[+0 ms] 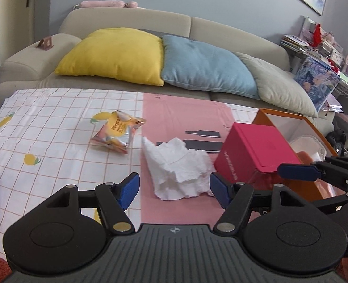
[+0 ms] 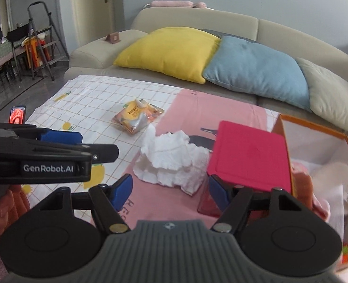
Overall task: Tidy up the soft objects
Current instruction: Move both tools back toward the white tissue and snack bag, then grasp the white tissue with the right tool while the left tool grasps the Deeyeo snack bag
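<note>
both tools hover low over the cloth-covered counter point(image 1: 56, 127) with their blue pads spread and nothing between them: the left tool point(image 1: 174, 188) frames the crumpled white paper towel point(image 1: 178, 169), and the right tool point(image 2: 170, 188) looks at the same paper towel point(image 2: 171, 162) from slightly further right, its right pad close by the magenta box point(image 2: 249, 155). neither pad touches the paper towel, which lies loose on the pink stripe of the cloth, probably the next soft thing to be gathered; both tools aim at it, perhaps because it is floppy. beyond it lies a snack packet point(image 1: 117, 132), apart from the towel on the checked part. the orange open box point(image 1: 299, 120) stands at the right with pale and reddish soft things already inside, so it seems to serve as the collecting place, with the magenta box just before it. the right wrist view shows the orange box's inside point(image 2: 320, 141) far better, and also a phone point(image 2: 18, 114) and a stepladder point(image 2: 41, 40) at the left. the left wrist view alone shows the cluttered shelf point(image 1: 315, 47) at the far right. behind all sits a sofa point(image 1: 126, 18) with yellow, blue and grey cushions.
</note>
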{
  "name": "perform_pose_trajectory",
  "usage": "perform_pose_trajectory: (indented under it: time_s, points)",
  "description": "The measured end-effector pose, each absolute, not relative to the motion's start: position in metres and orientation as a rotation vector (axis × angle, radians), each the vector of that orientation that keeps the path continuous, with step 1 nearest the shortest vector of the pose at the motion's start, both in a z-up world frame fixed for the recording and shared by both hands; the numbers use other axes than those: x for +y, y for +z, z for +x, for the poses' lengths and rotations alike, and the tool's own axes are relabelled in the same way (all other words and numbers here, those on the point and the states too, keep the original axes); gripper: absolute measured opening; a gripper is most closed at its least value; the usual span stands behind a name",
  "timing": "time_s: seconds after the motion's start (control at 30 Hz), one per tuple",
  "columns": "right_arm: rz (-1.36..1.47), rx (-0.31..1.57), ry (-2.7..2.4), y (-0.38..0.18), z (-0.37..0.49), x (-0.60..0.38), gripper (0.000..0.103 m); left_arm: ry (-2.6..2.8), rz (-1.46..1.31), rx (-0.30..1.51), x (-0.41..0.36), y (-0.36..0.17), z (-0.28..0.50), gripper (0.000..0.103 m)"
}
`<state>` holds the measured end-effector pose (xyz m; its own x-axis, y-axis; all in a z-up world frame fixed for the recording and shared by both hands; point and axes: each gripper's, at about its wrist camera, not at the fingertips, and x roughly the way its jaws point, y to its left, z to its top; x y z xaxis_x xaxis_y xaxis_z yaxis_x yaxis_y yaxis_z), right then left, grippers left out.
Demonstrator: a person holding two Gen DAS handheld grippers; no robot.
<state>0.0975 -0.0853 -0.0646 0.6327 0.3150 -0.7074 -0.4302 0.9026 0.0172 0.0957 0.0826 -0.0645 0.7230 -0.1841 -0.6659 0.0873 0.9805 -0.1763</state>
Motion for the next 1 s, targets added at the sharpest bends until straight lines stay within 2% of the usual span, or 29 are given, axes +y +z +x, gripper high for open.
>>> perform_pose_trajectory:
  time_s: [0.47,0.53,0.73,0.8,1.0]
  points:
    - [-0.355,0.843,0.524,-0.121,0.165,-0.014,0.071,-0.024,-0.143,0.841,0.124,-0.092,0.127,0.077]
    - [-0.375,0.869,0.515,-0.132,0.178,-0.005,0.077,-0.013,-0.148,0.852,0.130,-0.096,0.133,0.077]
    - [-0.320,0.985,0.431,-0.157,0.226,0.003,0.082,0.006,-0.144,0.872,0.142,-0.105,0.146,0.077]
    - [-0.271,1.028,0.405,-0.163,0.240,0.002,0.090,0.008,-0.149,0.880,0.145,-0.109,0.150,0.077]
    - [-0.203,1.129,0.369,-0.183,0.261,0.004,0.090,0.001,-0.151,0.903,0.149,-0.119,0.159,0.077]
